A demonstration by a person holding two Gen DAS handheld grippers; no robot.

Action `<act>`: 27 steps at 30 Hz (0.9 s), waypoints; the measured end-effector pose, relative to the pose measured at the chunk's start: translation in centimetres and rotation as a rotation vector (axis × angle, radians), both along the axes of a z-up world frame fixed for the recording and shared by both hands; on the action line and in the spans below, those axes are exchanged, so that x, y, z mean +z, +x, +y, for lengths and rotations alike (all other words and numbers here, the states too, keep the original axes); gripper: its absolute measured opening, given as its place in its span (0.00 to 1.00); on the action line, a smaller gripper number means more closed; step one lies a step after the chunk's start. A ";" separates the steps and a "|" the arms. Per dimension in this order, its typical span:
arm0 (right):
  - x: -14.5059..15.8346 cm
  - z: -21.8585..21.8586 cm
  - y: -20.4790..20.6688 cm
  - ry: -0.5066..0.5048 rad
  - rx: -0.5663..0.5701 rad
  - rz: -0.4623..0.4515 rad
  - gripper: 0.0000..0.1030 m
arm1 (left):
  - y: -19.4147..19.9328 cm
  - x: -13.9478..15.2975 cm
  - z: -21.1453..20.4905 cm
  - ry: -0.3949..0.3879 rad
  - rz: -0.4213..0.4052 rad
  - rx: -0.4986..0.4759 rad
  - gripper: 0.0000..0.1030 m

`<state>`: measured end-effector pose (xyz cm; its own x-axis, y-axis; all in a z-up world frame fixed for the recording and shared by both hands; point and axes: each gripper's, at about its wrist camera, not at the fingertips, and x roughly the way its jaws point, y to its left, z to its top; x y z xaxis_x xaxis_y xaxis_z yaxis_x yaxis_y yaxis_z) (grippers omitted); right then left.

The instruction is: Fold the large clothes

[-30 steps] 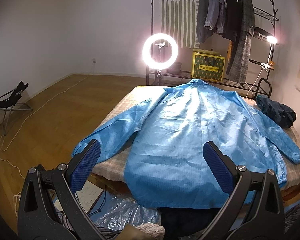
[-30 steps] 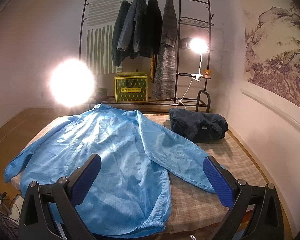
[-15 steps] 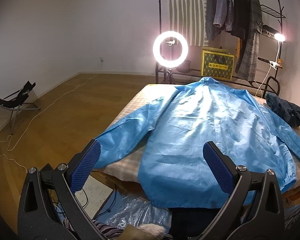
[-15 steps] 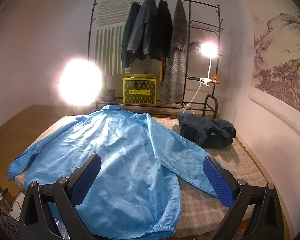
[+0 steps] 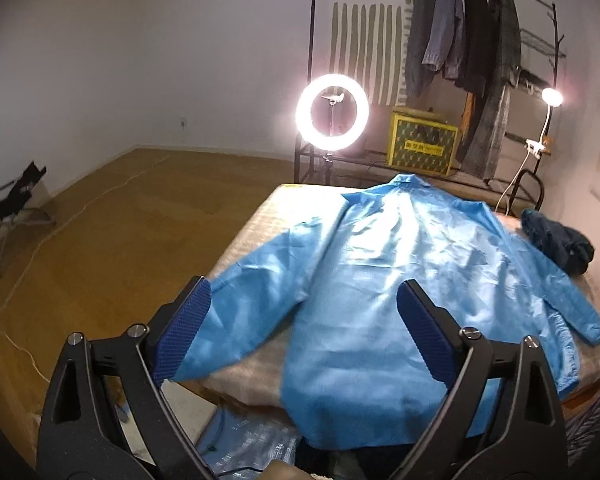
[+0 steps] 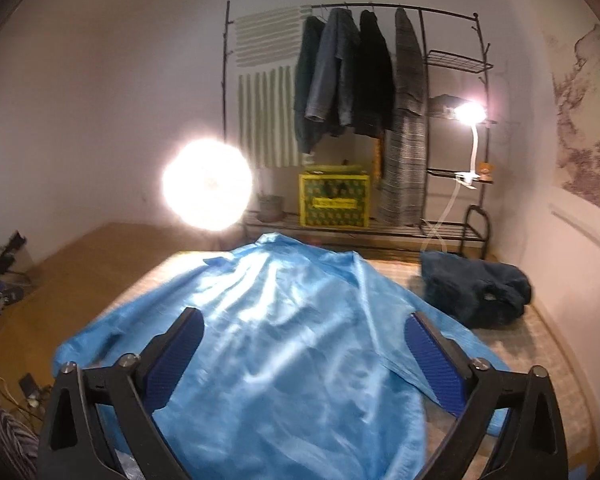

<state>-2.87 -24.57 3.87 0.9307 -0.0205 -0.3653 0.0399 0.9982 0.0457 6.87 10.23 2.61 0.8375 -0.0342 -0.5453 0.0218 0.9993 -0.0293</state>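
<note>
Behind the bed (image 5: 256,216) stands a clothes rack (image 6: 452,60) with a ring light (image 5: 332,110). Ahead of both tools a blue jacket (image 5: 380,280) lies flat, collar pointing away, its length running from the tools toward the rack. Only the left view shows wood floor (image 5: 120,220) and a folding chair (image 5: 20,192) (far left). Left tool (image 5: 303,334) and right tool (image 6: 302,354) are wide, jaws closing, gripping nothing. A dark bundle (image 6: 476,292) lies ahead to the right.

A jacket (image 5: 400,280) lies spread on the bed (image 5: 260,224), a bundled garment (image 5: 556,244) to its right. Behind the bed stands a clothes rack (image 6: 420,120), a ring light (image 5: 332,110) to its left.
</note>
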 end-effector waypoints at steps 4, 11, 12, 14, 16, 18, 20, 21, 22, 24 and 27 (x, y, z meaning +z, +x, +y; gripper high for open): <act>0.3 0.3 2.2 0.133 0.104 0.019 0.88 | 4.3 -0.2 3.0 -0.033 0.031 0.023 0.83; -0.8 2.3 6.2 0.197 0.233 0.102 0.79 | 10.9 -7.1 13.6 -0.283 0.252 0.157 0.66; -1.0 2.5 6.7 0.199 0.249 0.106 0.79 | 11.0 -8.2 14.9 -0.322 0.275 0.177 0.66; -1.5 3.3 7.7 0.205 0.285 0.115 0.79 | 11.1 -10.9 18.3 -0.414 0.337 0.225 0.65; -2.3 4.2 9.0 0.204 0.316 0.131 0.78 | 10.7 -13.2 21.2 -0.458 0.379 0.283 0.65; -3.0 5.2 10.2 0.200 0.337 0.147 0.78 | 10.2 -15.4 23.6 -0.497 0.409 0.330 0.65; -4.0 6.2 11.3 0.201 0.361 0.170 0.76 | 9.8 -17.2 25.4 -0.543 0.438 0.363 0.65; -4.5 6.7 11.8 0.206 0.372 0.180 0.75 | 9.7 -18.4 26.5 -0.575 0.458 0.385 0.65; -5.2 7.5 12.4 0.210 0.386 0.194 0.75 | 9.7 -19.2 27.1 -0.596 0.472 0.396 0.65; -6.1 8.2 13.1 0.207 0.399 0.219 0.73 | 10.0 -20.8 28.4 -0.624 0.498 0.418 0.65; -7.4 10.0 13.8 0.176 0.421 0.250 0.70 | 11.2 -22.6 29.3 -0.624 0.521 0.415 0.65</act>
